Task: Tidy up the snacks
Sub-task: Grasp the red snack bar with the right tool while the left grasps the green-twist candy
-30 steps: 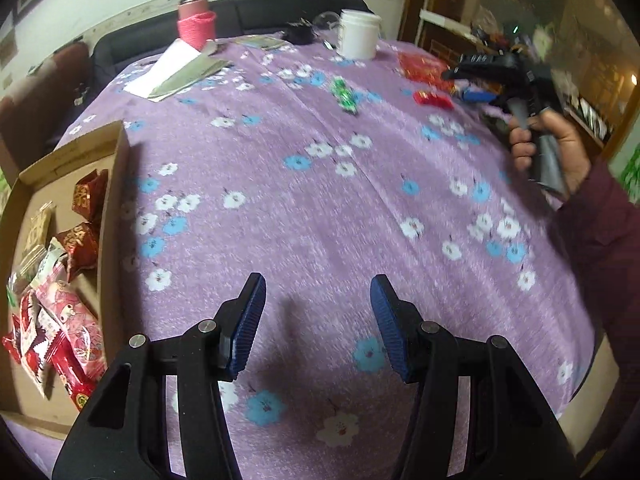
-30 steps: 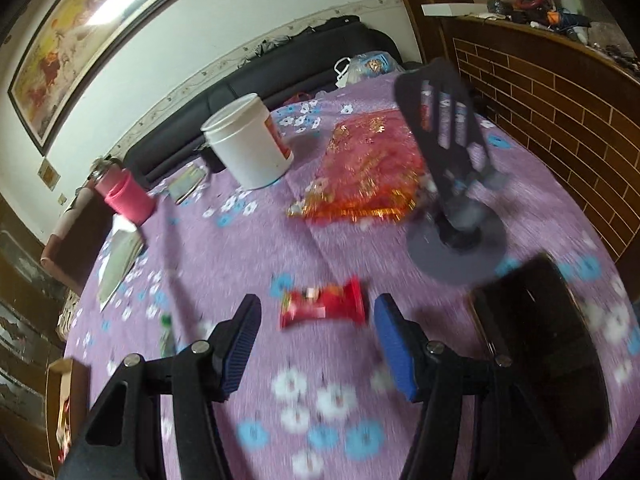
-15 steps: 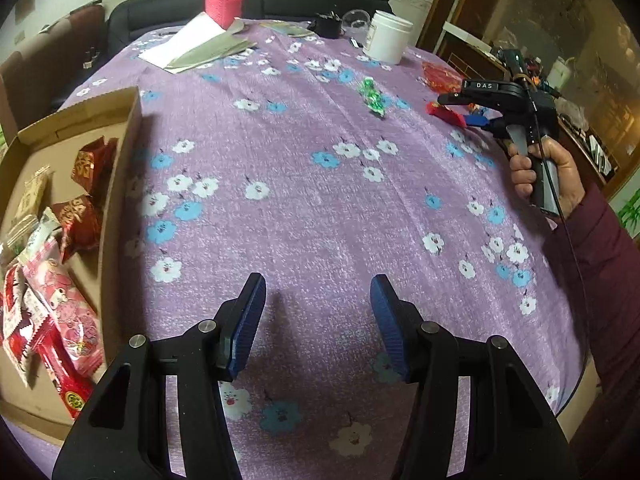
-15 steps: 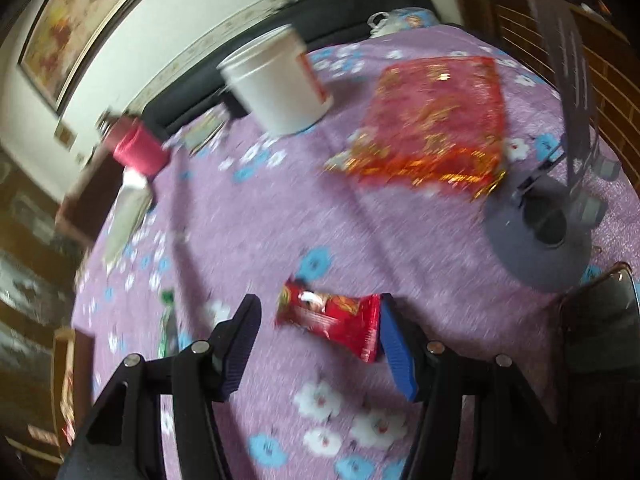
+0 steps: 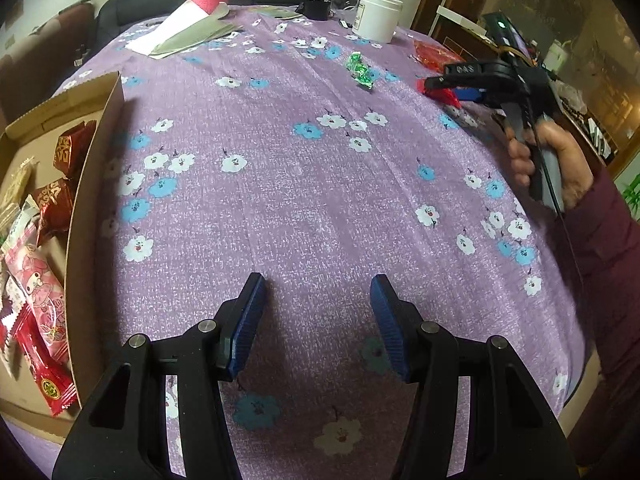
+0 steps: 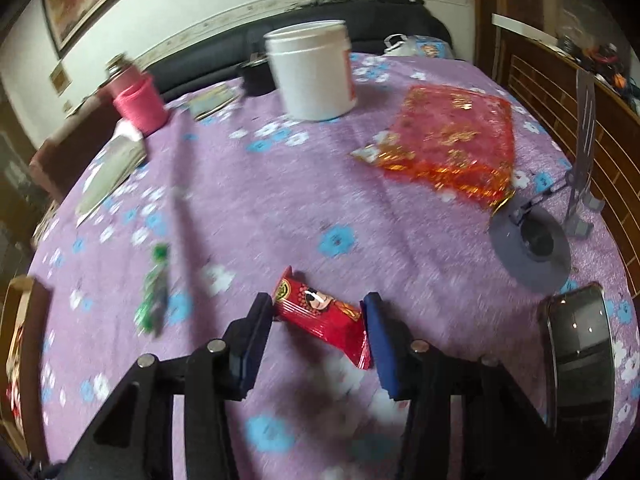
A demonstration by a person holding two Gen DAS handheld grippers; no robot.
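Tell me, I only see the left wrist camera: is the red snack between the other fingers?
Observer: Yes. The red snack lies on the cloth, between the right gripper's fingers.
Operator: Is it squeezed?
Observer: Can't tell; one finger sits at each end of it.
Operator: What's on the wrapper?
Observer: A cartoon face and a green badge.

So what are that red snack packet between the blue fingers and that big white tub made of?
The red snack packet with a cartoon face looks like thin glossy plastic film: it shines, creases, and has a crimped end. The white round tub seems to be matte opaque plastic with a smooth wall and a lid seam, though coated card cannot be ruled out. The right gripper brackets the packet.
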